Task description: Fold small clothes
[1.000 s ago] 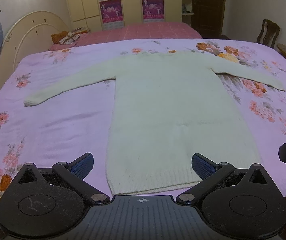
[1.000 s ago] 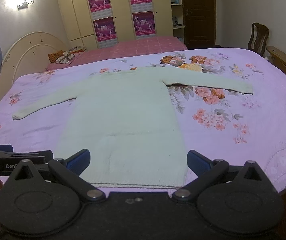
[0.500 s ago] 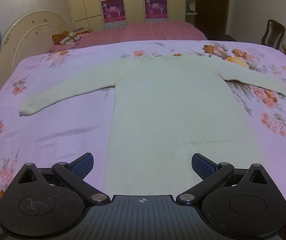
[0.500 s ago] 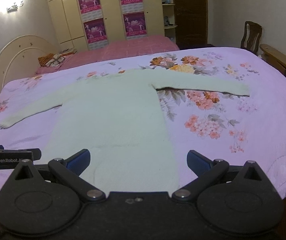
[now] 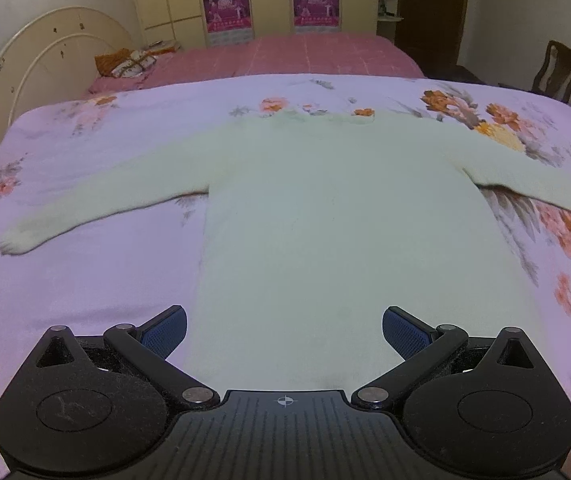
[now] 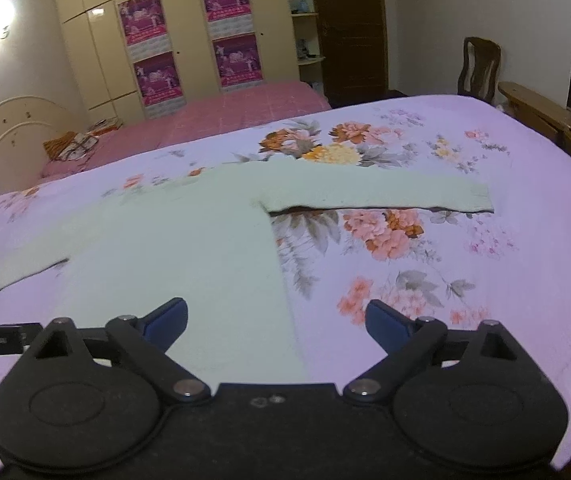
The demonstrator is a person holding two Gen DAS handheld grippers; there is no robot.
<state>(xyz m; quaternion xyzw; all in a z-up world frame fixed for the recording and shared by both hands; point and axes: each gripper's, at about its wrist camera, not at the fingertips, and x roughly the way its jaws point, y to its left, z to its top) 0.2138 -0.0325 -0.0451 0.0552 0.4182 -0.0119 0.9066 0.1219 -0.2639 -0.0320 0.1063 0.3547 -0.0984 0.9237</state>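
Cream knit sweater [image 5: 325, 220] lies flat on lilac floral bedspread [image 5: 65, 280], sleeves spread out to both sides, hem toward the cameras. Left gripper [image 5: 284, 330] hangs over the lower body of the sweater, jaws wide, nothing pinched. Right gripper [image 6: 276, 318] over the sweater's right side edge, jaws wide but just been closing slightly, nothing gripped.

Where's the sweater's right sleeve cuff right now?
In the right wrist view, the cuff lies flat on the floral bedspread, far right, beyond the right gripper.
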